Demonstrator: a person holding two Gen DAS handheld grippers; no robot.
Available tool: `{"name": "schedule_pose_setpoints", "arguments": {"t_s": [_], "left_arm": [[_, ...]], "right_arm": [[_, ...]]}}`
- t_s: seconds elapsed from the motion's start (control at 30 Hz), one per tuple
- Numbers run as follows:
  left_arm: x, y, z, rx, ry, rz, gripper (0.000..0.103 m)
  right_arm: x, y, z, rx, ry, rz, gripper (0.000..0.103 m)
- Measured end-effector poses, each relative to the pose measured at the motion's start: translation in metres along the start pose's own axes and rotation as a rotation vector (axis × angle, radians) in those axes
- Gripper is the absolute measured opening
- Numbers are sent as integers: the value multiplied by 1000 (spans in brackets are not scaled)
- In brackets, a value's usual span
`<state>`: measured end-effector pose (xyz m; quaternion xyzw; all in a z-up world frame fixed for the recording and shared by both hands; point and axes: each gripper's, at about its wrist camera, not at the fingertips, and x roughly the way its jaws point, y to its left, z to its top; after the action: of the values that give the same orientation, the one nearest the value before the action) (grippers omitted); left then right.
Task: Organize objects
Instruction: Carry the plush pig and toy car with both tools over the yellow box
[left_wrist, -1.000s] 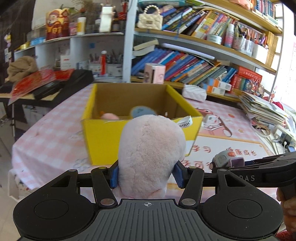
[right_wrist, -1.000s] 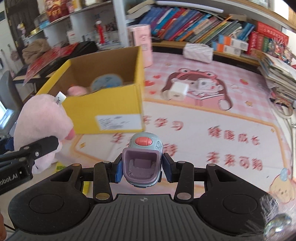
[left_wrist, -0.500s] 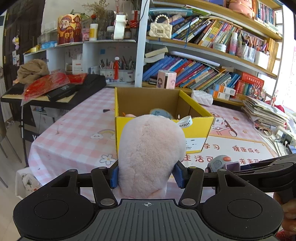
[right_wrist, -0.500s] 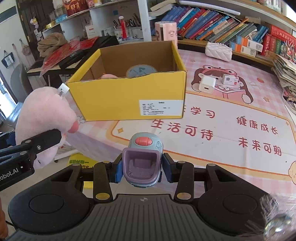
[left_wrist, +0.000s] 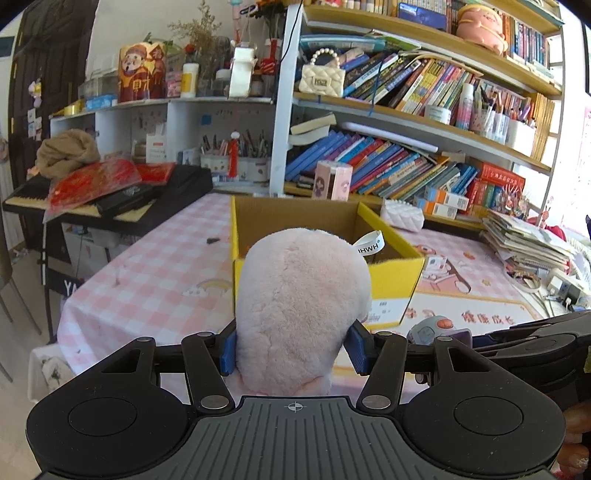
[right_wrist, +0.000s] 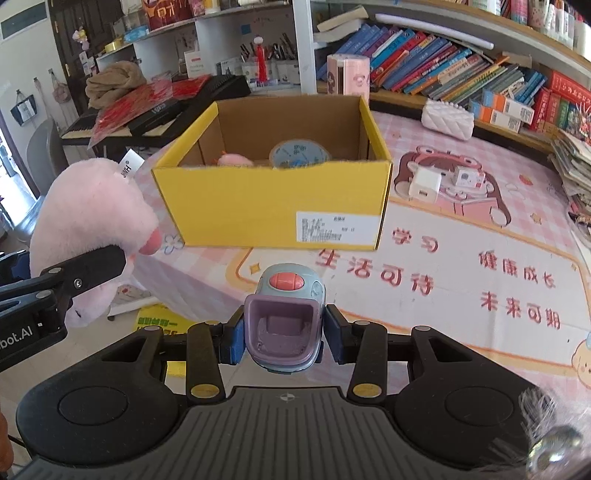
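My left gripper (left_wrist: 293, 349) is shut on a pink plush toy (left_wrist: 301, 306) with a white tag, held off the table's near edge; the toy also shows in the right wrist view (right_wrist: 88, 229). My right gripper (right_wrist: 282, 338) is shut on a small grey-purple toy (right_wrist: 286, 314) with a red button; it also shows in the left wrist view (left_wrist: 436, 328). A yellow cardboard box (right_wrist: 273, 206) stands open on the table ahead of both grippers (left_wrist: 391, 277). Inside lie a small pink item (right_wrist: 232, 160) and a round blue item (right_wrist: 299, 155).
A white charger (right_wrist: 424, 184) and a small white-pink box (right_wrist: 467, 177) lie right of the box on the pink tablecloth (right_wrist: 461, 266). A white quilted pouch (right_wrist: 447, 118) sits by the bookshelf (left_wrist: 424, 110). A keyboard (left_wrist: 110, 199) stands to the left, and stacked papers (left_wrist: 524, 236) at the right.
Both grippers have pulled back from the yellow box with their loads still held. The box now looks smaller and farther away in both views.
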<state>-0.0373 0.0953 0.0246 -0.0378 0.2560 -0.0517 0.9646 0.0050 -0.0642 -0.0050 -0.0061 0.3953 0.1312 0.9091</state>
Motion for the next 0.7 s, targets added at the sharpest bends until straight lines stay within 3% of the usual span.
{"name": "schedule_pose_setpoints", "arguments": {"t_s": [0.4,0.7], "left_arm": [[36,-4,52,39,-93,17,55],[92,-9,76,42,-72,52,55]], "right_arm": [[9,-16,71,16,-147,17,40],[37,-39,133,-2,-210,13,40]]}}
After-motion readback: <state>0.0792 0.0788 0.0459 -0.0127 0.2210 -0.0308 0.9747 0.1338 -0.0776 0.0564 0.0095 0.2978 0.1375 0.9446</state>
